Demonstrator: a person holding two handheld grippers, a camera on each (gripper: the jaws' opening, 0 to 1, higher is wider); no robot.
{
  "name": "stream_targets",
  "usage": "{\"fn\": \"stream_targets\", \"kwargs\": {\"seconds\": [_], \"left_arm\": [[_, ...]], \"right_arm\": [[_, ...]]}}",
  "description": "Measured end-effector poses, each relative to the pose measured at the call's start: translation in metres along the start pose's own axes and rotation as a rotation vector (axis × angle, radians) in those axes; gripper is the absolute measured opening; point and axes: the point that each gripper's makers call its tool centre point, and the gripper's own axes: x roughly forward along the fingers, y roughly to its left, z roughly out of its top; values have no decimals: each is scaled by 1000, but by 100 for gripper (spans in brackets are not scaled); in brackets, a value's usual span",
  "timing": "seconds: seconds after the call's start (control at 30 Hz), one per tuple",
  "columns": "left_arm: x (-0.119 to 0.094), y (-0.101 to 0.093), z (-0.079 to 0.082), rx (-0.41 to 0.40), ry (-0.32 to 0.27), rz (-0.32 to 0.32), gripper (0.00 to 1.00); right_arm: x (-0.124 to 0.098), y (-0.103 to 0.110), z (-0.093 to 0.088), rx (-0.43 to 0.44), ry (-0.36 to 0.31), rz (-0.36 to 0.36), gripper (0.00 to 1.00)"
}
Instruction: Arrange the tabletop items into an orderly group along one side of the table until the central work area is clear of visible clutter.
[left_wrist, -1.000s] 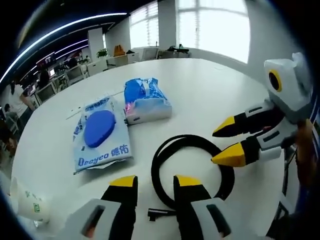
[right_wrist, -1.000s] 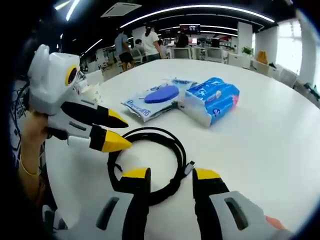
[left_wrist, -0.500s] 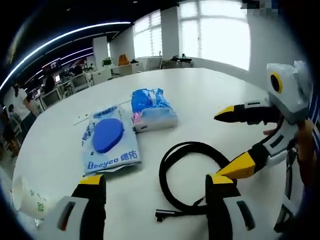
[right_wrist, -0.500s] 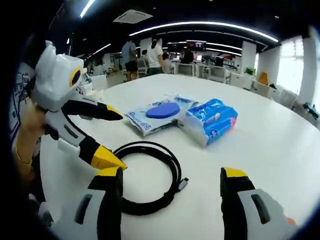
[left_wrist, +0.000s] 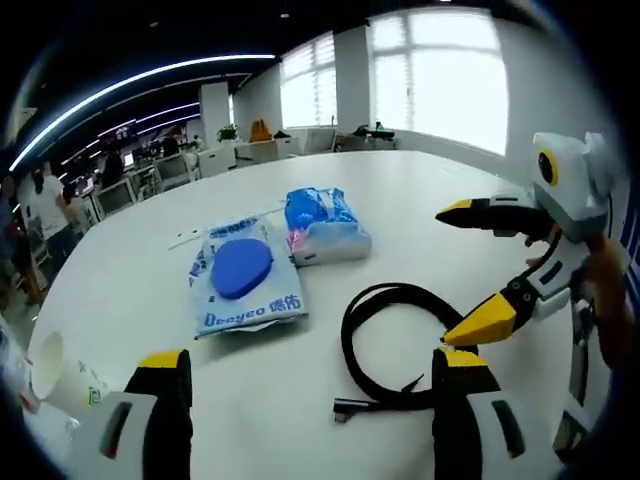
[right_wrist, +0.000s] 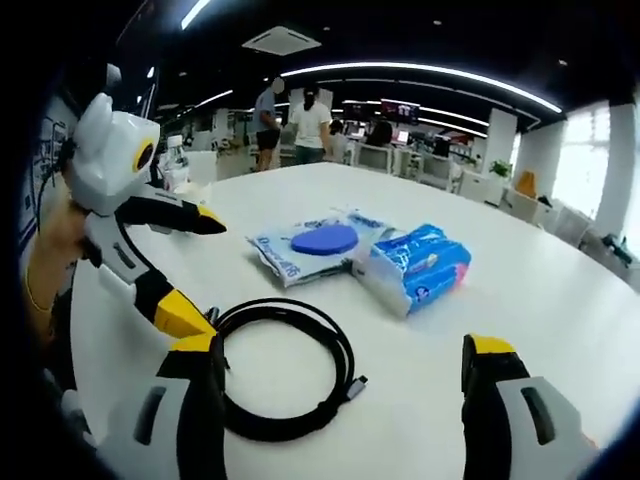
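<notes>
A: Jaws of left gripper and right gripper both wide apart, holding nothing

B: Ok, and items?

A: Black coiled cable on white surface near both grippers. Wipes pack and blue tissue pack side by side further. Paper cup at the edge

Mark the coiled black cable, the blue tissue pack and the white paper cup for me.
Coiled black cable (left_wrist: 352, 345), left gripper view, left side of loop.
Blue tissue pack (right_wrist: 420, 260), right gripper view, top face.
White paper cup (left_wrist: 62, 375), left gripper view, side wall.
</notes>
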Motion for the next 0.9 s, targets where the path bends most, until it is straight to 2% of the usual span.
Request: {"fn": "stream_targets", "kwargs": {"seconds": [0.17,0.3,0.63,0.73,0.8,0.9], "left_arm": [[-10,4,-2,-11,-28,-1,100],[-15,11,-2,-55,-47,-8,100],[-17,16,-5,-83,-45,-3,98],[-17,19,-5,-126,-53,-7,94],[-18,18,-4,-176,-65,-34,92],[-18,18,-4,-195,-71,-46,92]], "right_arm": [[-1,-1,5,-5,-10,0,95],[-1,-3,8,0,-17,-2,93],[1,-3,10,-21,-14,-14,92],[2,-4,11,-17,-17,-16,90],[3,-6,11,-15,-17,-19,89],[3,-5,11,-15,-18,-15,87]]}}
